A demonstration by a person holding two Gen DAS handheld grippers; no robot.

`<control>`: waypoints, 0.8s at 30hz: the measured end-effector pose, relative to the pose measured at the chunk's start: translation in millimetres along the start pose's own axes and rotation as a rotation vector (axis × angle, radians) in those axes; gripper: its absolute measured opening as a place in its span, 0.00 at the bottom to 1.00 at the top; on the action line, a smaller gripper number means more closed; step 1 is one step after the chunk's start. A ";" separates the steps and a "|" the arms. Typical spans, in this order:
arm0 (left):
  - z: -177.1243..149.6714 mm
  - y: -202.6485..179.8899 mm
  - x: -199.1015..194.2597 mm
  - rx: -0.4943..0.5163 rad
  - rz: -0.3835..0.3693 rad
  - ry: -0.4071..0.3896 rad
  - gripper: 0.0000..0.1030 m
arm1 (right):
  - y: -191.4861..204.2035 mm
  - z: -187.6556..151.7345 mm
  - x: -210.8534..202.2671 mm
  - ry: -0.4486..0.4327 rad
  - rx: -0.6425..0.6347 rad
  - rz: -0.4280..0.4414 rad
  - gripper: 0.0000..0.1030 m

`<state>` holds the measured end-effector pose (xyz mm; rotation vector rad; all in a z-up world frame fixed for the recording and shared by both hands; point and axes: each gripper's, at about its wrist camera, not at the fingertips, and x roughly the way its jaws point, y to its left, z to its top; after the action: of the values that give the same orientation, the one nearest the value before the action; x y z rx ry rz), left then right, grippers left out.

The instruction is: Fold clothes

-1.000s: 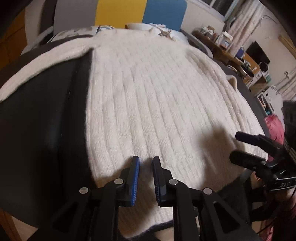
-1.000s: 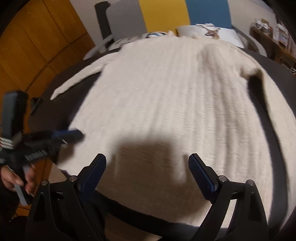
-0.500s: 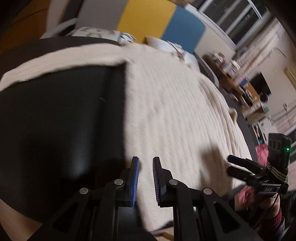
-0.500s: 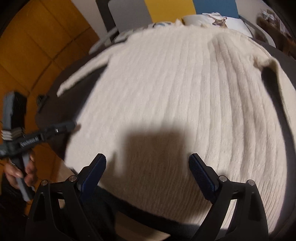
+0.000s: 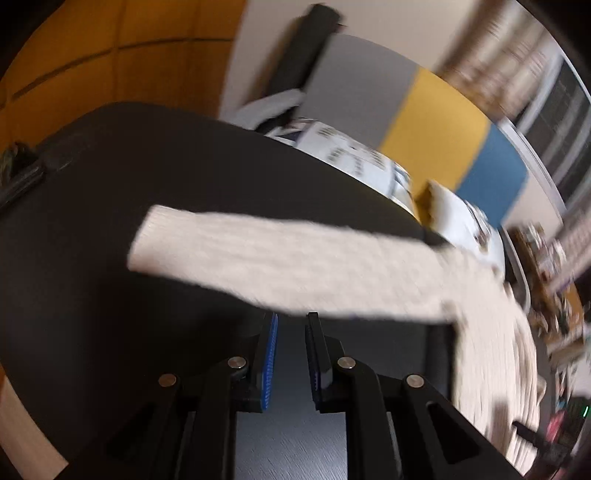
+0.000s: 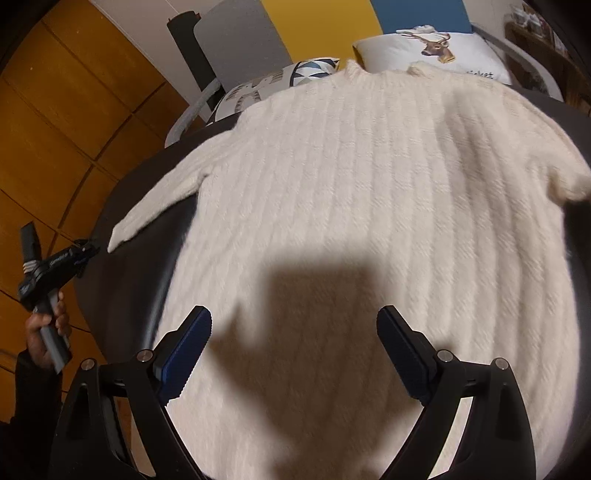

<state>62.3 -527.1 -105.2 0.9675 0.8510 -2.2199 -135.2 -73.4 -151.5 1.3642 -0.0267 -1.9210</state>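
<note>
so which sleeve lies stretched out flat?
The left sleeve, straight across the dark table. The right sleeve is bunched up short at the sweater's side.

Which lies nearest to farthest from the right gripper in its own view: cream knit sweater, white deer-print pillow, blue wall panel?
1. Cream knit sweater, directly beneath the right gripper.
2. White deer-print pillow, beyond the collar.
3. Blue wall panel, behind the pillow.

Your left gripper point(image 5: 291, 354) has swung off the body of the cream ribbed knit sweater point(image 6: 369, 206) and now hangs over the dark round table point(image 5: 92, 295), just short of the outstretched sleeve point(image 5: 280, 266). Your right gripper point(image 6: 293, 354) has shifted further over the sweater's lower body.
</note>
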 end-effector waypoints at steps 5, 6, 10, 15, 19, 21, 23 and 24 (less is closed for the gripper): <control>30.9 40.7 20.0 -0.090 0.018 0.000 0.14 | 13.0 18.6 20.9 0.009 -0.019 0.026 0.91; 34.1 44.6 22.4 -0.085 0.027 -0.001 0.14 | 16.6 23.3 24.1 0.009 -0.029 0.030 0.91; 47.8 48.7 45.5 -0.050 0.051 0.011 0.14 | 32.3 48.5 39.0 0.009 -0.076 0.034 0.91; 58.9 52.4 62.2 0.010 0.126 0.020 0.14 | 55.4 92.2 61.7 -0.011 -0.152 0.019 0.91; 49.6 74.9 86.3 0.020 0.200 0.104 0.15 | 54.7 123.5 92.6 0.003 -0.144 -0.032 0.91; 47.1 82.2 81.3 0.026 0.175 0.073 0.15 | 51.8 130.3 117.1 0.072 -0.137 -0.061 0.91; 50.9 87.2 78.0 -0.011 0.179 0.079 0.15 | 52.4 128.4 129.9 0.090 -0.164 -0.085 0.93; 53.4 87.8 75.5 -0.029 0.186 0.080 0.15 | 57.2 127.2 130.4 0.084 -0.200 -0.092 0.95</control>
<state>57.8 -640.4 -163.8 1.0826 0.7926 -2.0183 -224.0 -240.5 -176.9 1.3287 0.2665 -1.8827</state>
